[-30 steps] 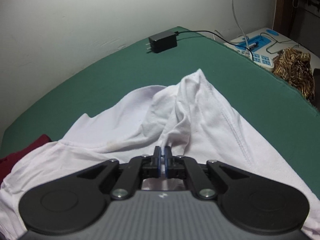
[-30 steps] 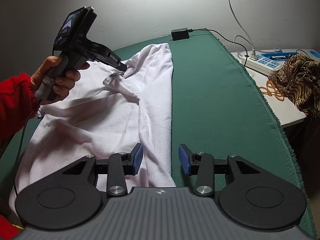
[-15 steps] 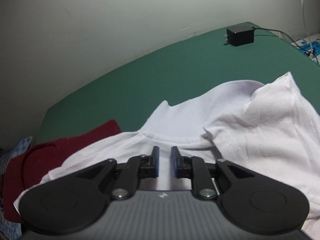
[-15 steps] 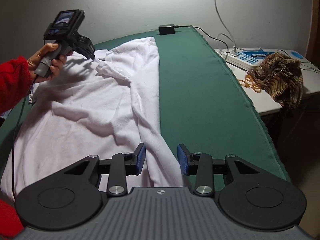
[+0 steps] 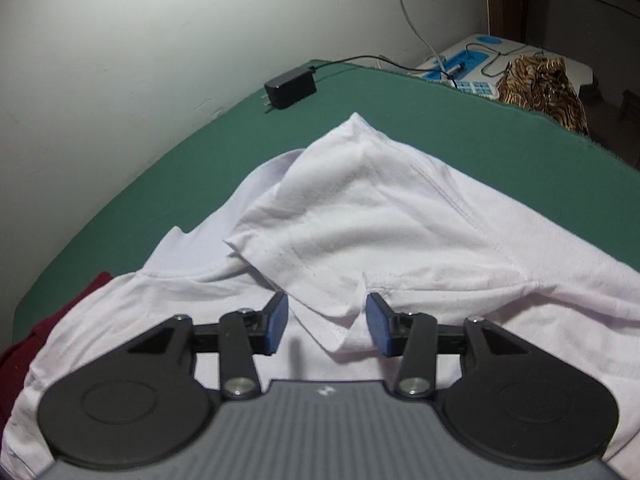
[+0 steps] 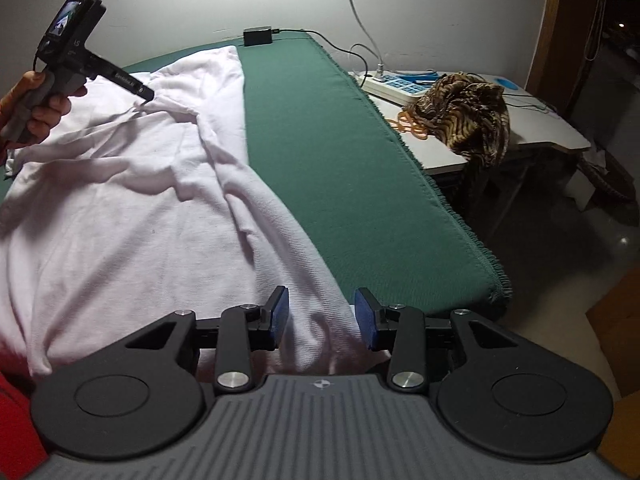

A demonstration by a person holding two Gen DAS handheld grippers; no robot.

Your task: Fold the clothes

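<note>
- The left hand-held gripper (image 5: pixel 325 323) has just opened and let the sleeve (image 5: pixel 340 240) drop, folded onto the white shirt (image 6: pixel 132 216).
- The right hand-held gripper (image 6: pixel 320 314) hangs open around the shirt's edge, not pinching it.

L gripper (image 5: pixel 323 322) jaws just opened, sleeve hem of white shirt (image 5: pixel 360 240) loose btwn pads; green cloth (image 5: pixel 440 128) beyond, black adapter (image 5: pixel 290 89) far, maroon garment (image 5: pixel 24 344) near left

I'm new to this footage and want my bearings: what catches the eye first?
A white T-shirt sprawls over the green table cover, one sleeve folded inward. The left gripper hangs open just above that sleeve's hem. A black power adapter sits at the far edge by the wall.
</note>
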